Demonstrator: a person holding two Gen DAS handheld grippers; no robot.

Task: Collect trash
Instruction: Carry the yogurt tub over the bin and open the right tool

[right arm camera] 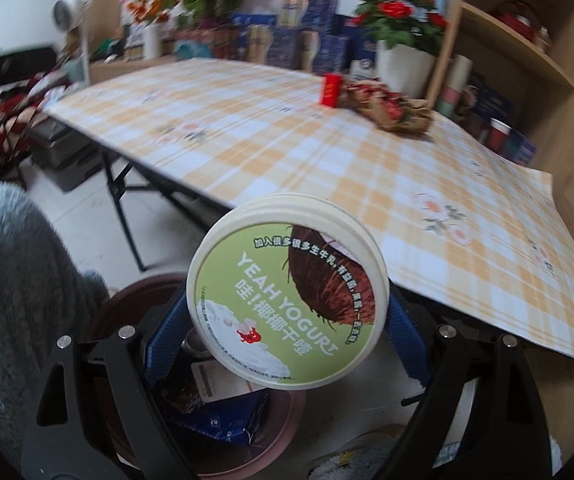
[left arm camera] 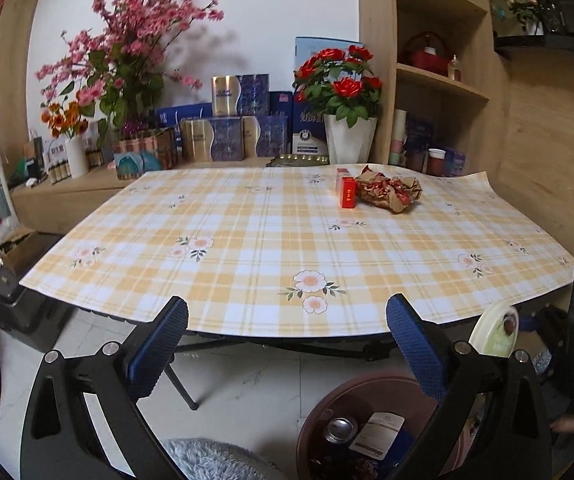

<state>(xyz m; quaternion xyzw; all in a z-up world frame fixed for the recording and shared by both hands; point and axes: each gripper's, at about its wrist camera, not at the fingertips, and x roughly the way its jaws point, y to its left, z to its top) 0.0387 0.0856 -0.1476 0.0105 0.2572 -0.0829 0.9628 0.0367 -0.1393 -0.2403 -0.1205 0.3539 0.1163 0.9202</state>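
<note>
The right gripper [right arm camera: 287,320] is clamped on a round yogurt tub [right arm camera: 287,296], its blue pads against the tub's sides and its printed lid facing up at us, and it hangs just off the tabletop [right arm camera: 247,140] edge, above the brown trash bin [right arm camera: 135,312] on the floor. The bin already holds a can [left arm camera: 340,429], a card and a blue wrapper. To do this drop well, I'd bring the tub squarely over the bin's mouth, toward six o'clock from where it hangs, before letting the gripper spread, since a tub this wide could catch the rim and roll off across the floor. The left gripper [left arm camera: 287,344] stands wide with nothing between its pads, facing the tabletop. Still out there, at about one o'clock from it, lie a red box [left arm camera: 346,193] and, touching it, crumpled red-and-brown wrapping paper [left arm camera: 391,194], surely next.
</note>
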